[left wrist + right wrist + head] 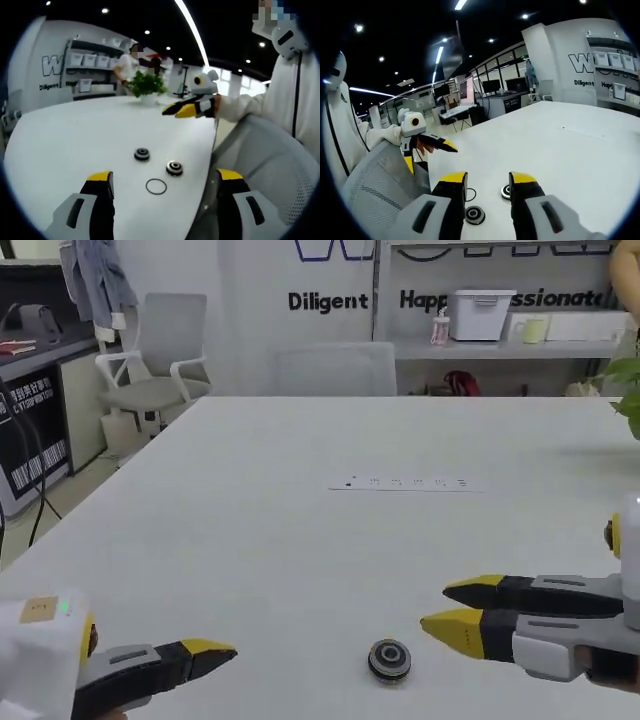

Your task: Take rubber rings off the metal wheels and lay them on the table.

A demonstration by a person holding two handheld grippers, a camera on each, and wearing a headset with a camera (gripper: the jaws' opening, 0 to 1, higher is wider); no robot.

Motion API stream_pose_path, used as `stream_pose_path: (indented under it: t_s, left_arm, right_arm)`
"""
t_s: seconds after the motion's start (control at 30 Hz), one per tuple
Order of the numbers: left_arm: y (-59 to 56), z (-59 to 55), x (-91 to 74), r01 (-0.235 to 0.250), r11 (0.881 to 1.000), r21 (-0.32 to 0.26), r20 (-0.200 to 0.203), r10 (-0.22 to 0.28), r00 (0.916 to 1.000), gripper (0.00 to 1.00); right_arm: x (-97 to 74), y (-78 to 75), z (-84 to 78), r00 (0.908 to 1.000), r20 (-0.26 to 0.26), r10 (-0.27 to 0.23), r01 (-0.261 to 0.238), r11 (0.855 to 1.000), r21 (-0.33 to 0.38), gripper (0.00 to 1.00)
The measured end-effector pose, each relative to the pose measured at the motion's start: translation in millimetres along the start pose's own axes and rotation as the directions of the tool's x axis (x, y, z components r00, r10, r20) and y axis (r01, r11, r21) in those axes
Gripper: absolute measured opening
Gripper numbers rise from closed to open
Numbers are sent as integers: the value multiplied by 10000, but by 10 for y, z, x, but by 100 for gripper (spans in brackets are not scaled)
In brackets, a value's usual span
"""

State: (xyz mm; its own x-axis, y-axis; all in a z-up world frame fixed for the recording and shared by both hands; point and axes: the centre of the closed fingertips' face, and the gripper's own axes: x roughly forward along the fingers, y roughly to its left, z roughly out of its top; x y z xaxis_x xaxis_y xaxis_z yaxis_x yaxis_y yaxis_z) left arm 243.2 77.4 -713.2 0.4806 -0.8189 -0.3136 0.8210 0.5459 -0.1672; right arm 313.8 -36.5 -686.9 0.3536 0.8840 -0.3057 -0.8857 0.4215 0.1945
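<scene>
Two small metal wheels [142,154] [174,167] with dark rims lie near the table's front edge, and a loose black rubber ring [156,186] lies flat beside the nearer one. My left gripper [165,175] is wide open just short of them, holding nothing. In the head view one wheel [390,658] sits between the left gripper [205,652] and the right gripper [455,605]. My right gripper [487,178] is open above both wheels [474,215] [506,191], with nothing between its jaws. Each gripper also shows in the other's view: right gripper [182,107], left gripper [427,142].
The white table [330,540] stretches far ahead, with a flush socket strip [405,482] at its middle. A potted plant [146,85] stands at the far right side. Office chairs [160,365] and shelves with bins [480,315] stand beyond the table. A mesh chair back [385,180] is close to me.
</scene>
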Motion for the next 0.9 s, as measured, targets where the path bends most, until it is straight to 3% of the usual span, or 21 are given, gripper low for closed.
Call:
stream_pose_path:
  t_s: [0.23,0.3,0.47,0.53,0.6,0.7,0.9]
  left_arm:
    - [-100,333,-5,278,9966,779,255,-298,9992,86]
    - [-97,442,-8,196,9907,1349,175,-222,9996,84]
    - [-73,749,1,-28,9804,1969,462,-64,9989,83]
    - [-74,816,9,27,9741,2262,389,-118,9992,83]
    - [-70,828,26,208,9614,2744,-2,-216,9998,82]
    - [-36,756,73,389,9462,3211,-719,-166,9973,82]
    - [-117,812,236,789,9344,3473,-800,-544,9953,81]
  right_arm:
    - [22,20,-105,9991,-249,334,-325,9989,343,31]
    - [28,25,-142,9985,-378,393,-380,9987,334,31]
    - [33,27,-205,9969,-580,524,-501,9980,396,31]
    - [33,23,-224,9965,-636,544,-519,9978,401,31]
    - [35,28,-234,9962,-664,572,-545,9977,411,31]
    - [43,39,-253,9952,-716,663,-632,9970,448,31]
    - [50,63,-273,9943,-793,716,-682,9966,453,31]
